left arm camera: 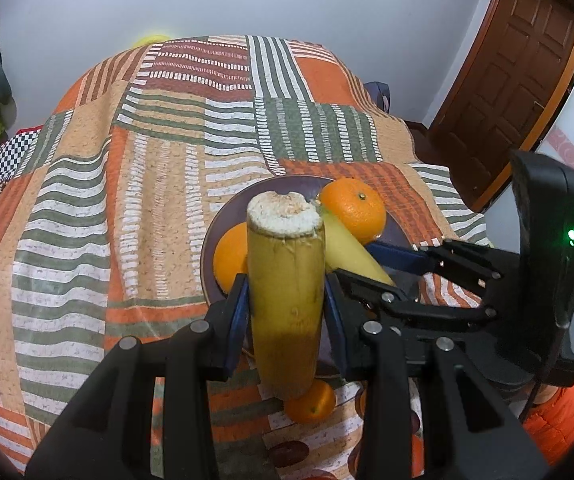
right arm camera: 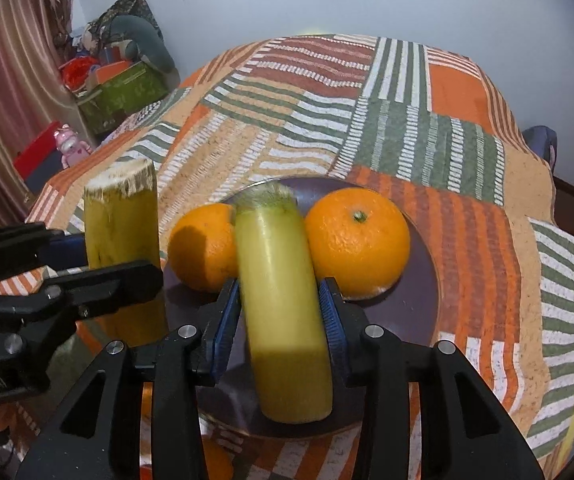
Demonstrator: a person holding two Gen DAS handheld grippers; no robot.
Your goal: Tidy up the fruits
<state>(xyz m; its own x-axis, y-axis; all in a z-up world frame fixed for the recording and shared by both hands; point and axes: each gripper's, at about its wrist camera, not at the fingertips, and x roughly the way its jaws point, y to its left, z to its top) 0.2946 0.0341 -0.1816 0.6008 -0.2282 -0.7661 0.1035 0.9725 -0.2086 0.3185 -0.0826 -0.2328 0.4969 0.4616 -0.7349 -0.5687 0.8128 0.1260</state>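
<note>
The left gripper [left arm camera: 285,312] pinches one yellow-green cane piece [left arm camera: 285,300] upright beside the dark plate [right arm camera: 427,320], the right gripper [right arm camera: 281,320] brackets another cane piece [right arm camera: 283,312] over the plate between two oranges [right arm camera: 357,240] — placing seems under way — next, lower and release gently.

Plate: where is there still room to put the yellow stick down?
The dark round plate is bare along its right side, beside the big orange with a stem. The middle is crowded: a second orange and the pale yellow-green cut stalk fill it. The striped patchwork cloth behind is bare.
</note>
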